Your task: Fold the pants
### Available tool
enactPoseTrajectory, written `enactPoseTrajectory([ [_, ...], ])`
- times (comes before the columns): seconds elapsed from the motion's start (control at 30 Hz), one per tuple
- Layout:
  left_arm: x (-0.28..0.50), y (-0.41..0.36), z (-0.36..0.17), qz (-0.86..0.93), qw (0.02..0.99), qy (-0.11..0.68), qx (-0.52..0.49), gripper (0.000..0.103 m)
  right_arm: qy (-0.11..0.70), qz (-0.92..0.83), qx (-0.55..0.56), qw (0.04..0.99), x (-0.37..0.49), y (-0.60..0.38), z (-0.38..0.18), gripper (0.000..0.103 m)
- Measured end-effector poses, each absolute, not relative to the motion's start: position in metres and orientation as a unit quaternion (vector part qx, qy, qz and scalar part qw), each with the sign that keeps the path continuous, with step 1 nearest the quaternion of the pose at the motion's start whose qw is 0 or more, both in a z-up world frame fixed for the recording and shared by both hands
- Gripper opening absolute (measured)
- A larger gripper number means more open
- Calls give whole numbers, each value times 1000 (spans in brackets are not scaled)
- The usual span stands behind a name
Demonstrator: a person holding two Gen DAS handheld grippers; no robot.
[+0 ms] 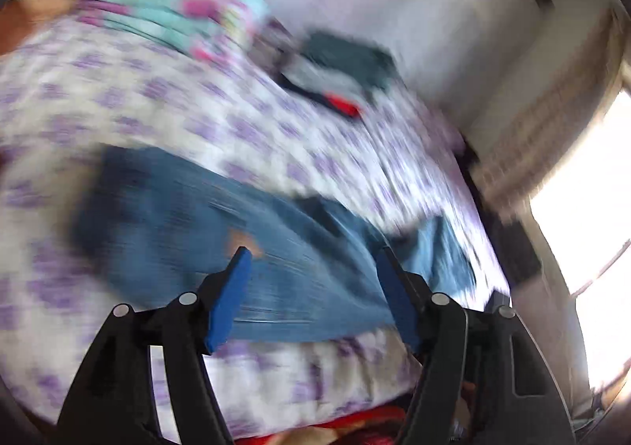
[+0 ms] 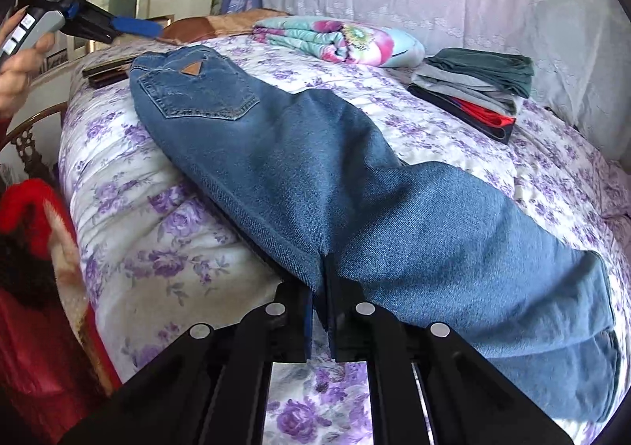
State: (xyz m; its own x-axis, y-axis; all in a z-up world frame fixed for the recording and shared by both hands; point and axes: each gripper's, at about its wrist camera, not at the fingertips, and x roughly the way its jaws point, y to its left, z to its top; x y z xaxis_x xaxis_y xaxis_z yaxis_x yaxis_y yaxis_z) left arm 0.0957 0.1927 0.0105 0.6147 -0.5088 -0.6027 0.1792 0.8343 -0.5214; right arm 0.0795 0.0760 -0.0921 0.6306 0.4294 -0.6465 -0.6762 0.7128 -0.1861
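The jeans (image 2: 315,177) lie flat on the bed (image 2: 157,216), folded lengthwise, waist at the far left. The right gripper (image 2: 320,311) pinches their near edge with the jaws pressed together. The left gripper (image 1: 311,267) hangs above the jeans, its jaws spread with nothing between them. A pile of folded clothes (image 2: 473,90) sits well apart.

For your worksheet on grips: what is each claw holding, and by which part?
Right claw pinches the jeans at their near folded edge; left claw is open, holding nothing.
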Motion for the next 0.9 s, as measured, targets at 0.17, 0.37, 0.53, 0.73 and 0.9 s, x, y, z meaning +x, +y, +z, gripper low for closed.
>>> enactPoseTrajectory([
  [0.17, 144, 114, -59, -242, 833, 469, -167, 64, 301, 320, -143, 887, 81, 58, -83, 23],
  [0.37, 131, 98, -80, -246, 884, 391, -74, 68, 289, 259, 39, 921, 93, -47, -40, 54],
  [0.53, 125, 90, -80, -253, 892, 372, -49, 77, 342, 124, 238, 901, 144, -158, -50, 55],
  [0.73, 123, 89, -81, -263, 891, 365, -57, 77, 369, 107, 340, 858, 183, -191, -75, 56],
  [0.9, 121, 89, -81, -264, 892, 363, -55, 77, 400, 101, 349, 841, 210, -187, -94, 45],
])
